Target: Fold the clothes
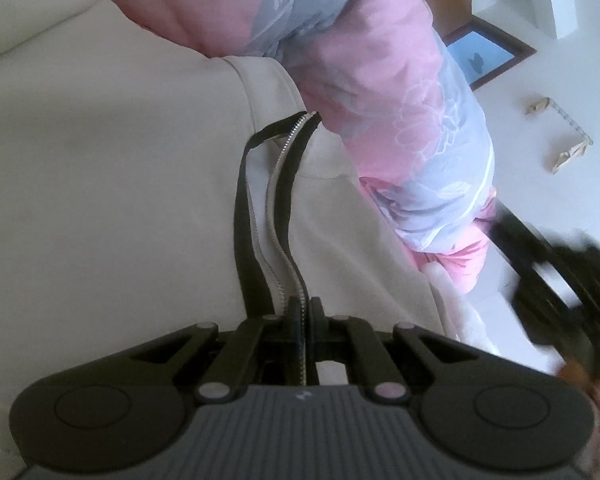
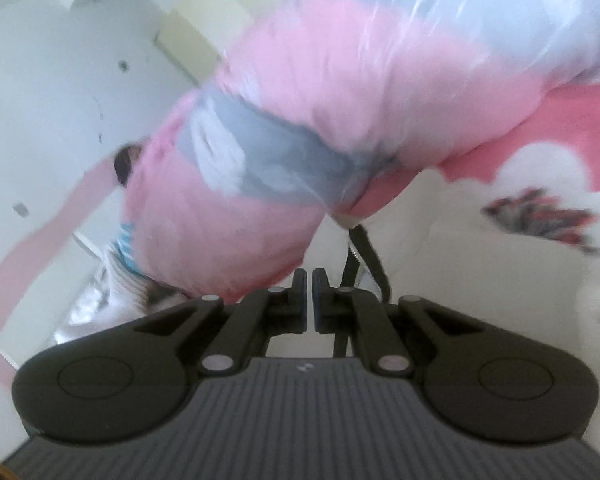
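1. The left gripper [image 1: 305, 309] has its jaws pressed together on the zipper [image 1: 278, 184] of a cream jacket [image 1: 100, 184]; the silver teeth and black tape run straight into the narrow slit between the fingers.

2. Out from that grip, the zipper climbs in a loose curve up the jacket front, its two black-edged halves standing apart, and ends at the collar [image 1: 268, 84].

3. The jacket fills the left and middle of the left wrist view, its cream cloth spreading to both sides of the zipper.

4. Above and to the right of the zipper lies pink and grey-blue flowered bedding [image 1: 400, 120], its edge overlapping the jacket's collar.

5. Right of the bedding, a dark blurred shape that appears to be the other gripper [image 1: 556, 292] hangs before a white wall; a framed picture [image 1: 484, 56] shows near the top.

6. The right gripper [image 2: 308, 280] shows its jaws nearly together with a thin gap of light between them; whether they hold cloth cannot be told.

7. Just right of those fingers the zipper's black tape [image 2: 364, 248] runs upward over the cream jacket [image 2: 440, 280], and the blurred pink bedding [image 2: 300, 140] arches above.
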The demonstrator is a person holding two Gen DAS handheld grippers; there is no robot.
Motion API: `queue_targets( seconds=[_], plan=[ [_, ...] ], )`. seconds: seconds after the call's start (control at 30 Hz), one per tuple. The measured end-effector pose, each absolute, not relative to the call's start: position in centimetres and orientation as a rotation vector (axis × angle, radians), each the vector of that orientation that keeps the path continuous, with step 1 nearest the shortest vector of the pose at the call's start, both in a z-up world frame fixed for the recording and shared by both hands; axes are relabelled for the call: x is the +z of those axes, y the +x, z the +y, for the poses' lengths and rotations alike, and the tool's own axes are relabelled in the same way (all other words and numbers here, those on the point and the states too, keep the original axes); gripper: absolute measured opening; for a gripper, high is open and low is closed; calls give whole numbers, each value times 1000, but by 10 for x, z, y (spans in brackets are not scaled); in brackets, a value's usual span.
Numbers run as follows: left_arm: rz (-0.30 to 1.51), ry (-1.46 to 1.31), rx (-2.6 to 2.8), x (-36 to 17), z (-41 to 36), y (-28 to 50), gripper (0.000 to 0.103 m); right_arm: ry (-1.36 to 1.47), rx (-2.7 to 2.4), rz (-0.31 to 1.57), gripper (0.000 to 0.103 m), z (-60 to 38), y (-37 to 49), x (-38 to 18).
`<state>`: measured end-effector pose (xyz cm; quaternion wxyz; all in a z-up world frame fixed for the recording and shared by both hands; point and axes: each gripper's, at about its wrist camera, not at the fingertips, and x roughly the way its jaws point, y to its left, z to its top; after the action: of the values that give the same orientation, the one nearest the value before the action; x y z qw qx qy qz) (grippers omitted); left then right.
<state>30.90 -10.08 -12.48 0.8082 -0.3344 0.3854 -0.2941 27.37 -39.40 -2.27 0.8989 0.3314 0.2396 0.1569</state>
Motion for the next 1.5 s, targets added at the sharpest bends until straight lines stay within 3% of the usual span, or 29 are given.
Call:
queue_targets(
  seconds=[0.17, 0.23, 0.37, 0.6, 0.67, 0.73, 0.87, 1.1, 1.17, 1.2, 1.23, 1.4, 1.5],
  plan=[
    [838, -844, -616, -122, -90, 310, 22, 726, 199, 446, 11, -429, 147, 8],
    [824, -846, -579, -111, -84, 301, 38, 752, 141, 427, 23, -442, 96, 13],
    [821, -768, -529, -79, -76, 275, 60, 856, 16, 389, 30, -465, 7, -4],
    [799, -515, -551, -31, -81, 201, 64, 1127, -18, 380, 42, -488, -48, -67],
    [799, -432, -576, -27, -93, 178, 64, 1184, -3, 393, 45, -490, -40, -82],
    [807, -352, -603, -30, -108, 159, 64, 1251, -1, 402, 57, -494, -24, -95],
    [837, -219, -616, -45, -132, 132, 64, 1432, -25, 433, 60, -509, 19, -131],
    [820, -151, -610, -50, -131, 122, 64, 1436, -87, 425, 59, -527, 98, -144],
    [817, -146, -616, -51, -129, 121, 64, 1359, -71, 405, 48, -533, 114, -130],
    [812, -137, -620, -52, -129, 120, 64, 1321, -64, 395, 23, -536, 123, -122],
    [806, -124, -624, -52, -129, 120, 64, 1283, -56, 384, 18, -539, 131, -115],
    [783, -61, -640, -53, -134, 115, 64, 1093, -19, 333, 11, -554, 173, -79],
    [779, -52, -642, -53, -134, 113, 64, 828, -14, 312, 10, -551, 194, -43]
  ],
)
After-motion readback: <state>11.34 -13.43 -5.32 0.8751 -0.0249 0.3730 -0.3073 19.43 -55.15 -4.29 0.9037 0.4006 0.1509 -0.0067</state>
